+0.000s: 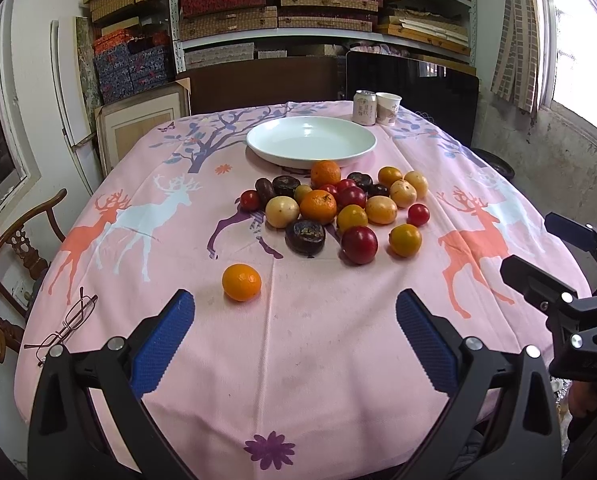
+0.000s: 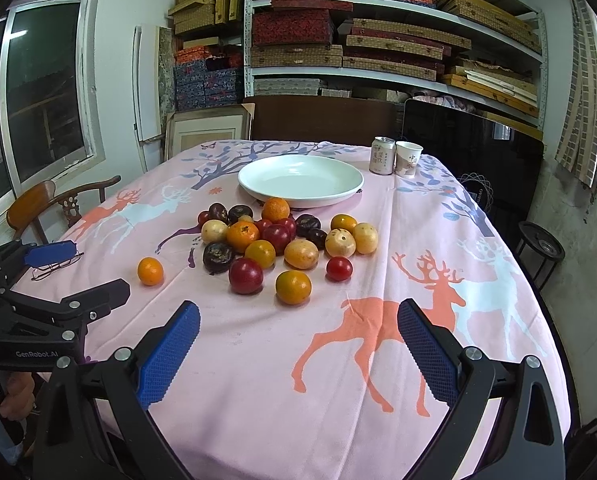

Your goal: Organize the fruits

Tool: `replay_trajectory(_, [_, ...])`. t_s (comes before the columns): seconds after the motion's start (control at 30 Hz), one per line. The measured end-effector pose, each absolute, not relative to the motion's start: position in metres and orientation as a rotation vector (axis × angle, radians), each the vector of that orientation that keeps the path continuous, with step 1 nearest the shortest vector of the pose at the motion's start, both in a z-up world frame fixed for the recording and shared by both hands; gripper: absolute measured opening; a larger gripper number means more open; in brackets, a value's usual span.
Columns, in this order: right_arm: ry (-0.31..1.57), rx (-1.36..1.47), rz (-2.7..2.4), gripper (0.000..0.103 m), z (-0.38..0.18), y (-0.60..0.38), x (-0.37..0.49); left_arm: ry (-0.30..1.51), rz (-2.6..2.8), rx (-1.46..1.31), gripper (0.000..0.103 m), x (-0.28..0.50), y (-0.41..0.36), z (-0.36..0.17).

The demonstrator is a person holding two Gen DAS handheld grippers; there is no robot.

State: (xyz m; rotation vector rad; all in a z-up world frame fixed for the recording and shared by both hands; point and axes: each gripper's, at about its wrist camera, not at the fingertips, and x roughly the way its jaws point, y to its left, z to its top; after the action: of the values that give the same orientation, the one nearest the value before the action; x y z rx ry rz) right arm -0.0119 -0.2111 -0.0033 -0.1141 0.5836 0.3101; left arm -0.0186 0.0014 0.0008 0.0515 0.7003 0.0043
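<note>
Fruits (image 1: 330, 208) all sit loose on the counter (image 1: 298, 340) in a pile just before the empty white plate (image 1: 311, 138); one mandarin (image 1: 241, 282) lies apart, nearer. Nothing sorted yet, whole job left. Left gripper (image 1: 294, 336) and right gripper (image 2: 298, 344): jaws wide open, holding nothing, short of the pile.

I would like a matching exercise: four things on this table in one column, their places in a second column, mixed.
Things:
1. white plate
2. glasses
3. lone orange
4. drink can

Places:
A. beside the paper cup
B. behind the fruit pile
C. at the table's left edge
D. apart from the pile, nearer the left gripper

Pairs: 1-B, 2-C, 3-D, 4-A
</note>
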Motion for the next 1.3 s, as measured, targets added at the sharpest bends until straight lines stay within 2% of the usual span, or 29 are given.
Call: replay_trajectory(1.3, [0.580, -0.109, 0.312, 0.100, -0.0019, -0.2123, -0.0135, 0.711, 0.004, 0.050, 0.099, -0.0217, -0.0002, -0.0017])
